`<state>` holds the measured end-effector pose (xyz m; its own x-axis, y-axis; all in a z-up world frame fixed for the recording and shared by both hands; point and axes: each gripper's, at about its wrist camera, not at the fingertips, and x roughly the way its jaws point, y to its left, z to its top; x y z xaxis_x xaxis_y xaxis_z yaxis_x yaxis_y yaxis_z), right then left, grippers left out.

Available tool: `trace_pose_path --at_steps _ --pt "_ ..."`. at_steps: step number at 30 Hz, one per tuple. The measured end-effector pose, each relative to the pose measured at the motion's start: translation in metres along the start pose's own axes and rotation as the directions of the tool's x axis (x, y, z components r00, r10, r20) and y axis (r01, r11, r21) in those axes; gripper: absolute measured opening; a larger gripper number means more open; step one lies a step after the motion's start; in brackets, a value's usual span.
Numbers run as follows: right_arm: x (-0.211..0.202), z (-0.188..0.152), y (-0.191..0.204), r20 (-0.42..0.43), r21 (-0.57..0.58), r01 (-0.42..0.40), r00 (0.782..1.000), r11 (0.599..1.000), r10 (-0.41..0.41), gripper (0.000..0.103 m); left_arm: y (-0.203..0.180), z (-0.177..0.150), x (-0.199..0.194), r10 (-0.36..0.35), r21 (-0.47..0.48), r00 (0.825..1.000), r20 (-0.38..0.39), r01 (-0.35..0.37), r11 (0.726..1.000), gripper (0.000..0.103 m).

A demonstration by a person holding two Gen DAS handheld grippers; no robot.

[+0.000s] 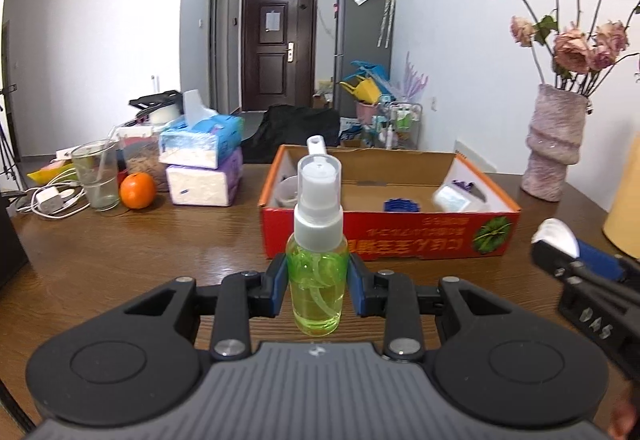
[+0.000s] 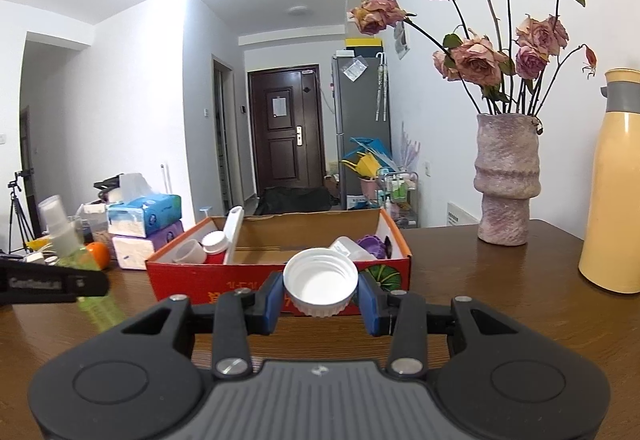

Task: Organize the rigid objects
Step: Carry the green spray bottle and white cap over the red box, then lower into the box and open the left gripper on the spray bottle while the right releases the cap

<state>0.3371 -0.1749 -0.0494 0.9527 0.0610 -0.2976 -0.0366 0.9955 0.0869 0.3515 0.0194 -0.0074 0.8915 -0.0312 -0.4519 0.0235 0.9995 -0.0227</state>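
On my left wrist feed, the left gripper was clamped on a small spray bottle of green liquid, its blue pads pressed against either side of the body, the bottle standing upright with its clear cap on top. It hung above the brown worktop, just in front of the red cardboard box, which sat open with a few items inside: a white cup at the left end, a blue piece near the middle and a clear packet toward the right. On my right wrist feed, the right gripper held a white ribbed bottle cap between its pads, hollow side facing the camera, also near the box's front wall. In that view I could see the left gripper and its bottle off at the left edge, blurred. A rough pink vase of dried roses stood to the right of the box, with a yellow flask beyond it. Tissue packs, an orange and a glass sat to the box's left.
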Motion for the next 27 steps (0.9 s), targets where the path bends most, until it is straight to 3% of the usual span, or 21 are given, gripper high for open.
trace_pose_path --at_steps 9,27 --pt "0.003 0.001 0.005 0.002 -0.005 -0.029 1.0 1.0 0.029 0.039 -0.021 0.007 0.008 -0.006 0.003 1.0 -0.007 0.006 1.0 0.032" --pt "0.053 0.015 0.008 0.014 0.009 -0.012 1.0 1.0 0.012 0.039 -0.016 0.041 0.045 0.006 -0.058 1.0 0.017 -0.005 0.998 0.032"
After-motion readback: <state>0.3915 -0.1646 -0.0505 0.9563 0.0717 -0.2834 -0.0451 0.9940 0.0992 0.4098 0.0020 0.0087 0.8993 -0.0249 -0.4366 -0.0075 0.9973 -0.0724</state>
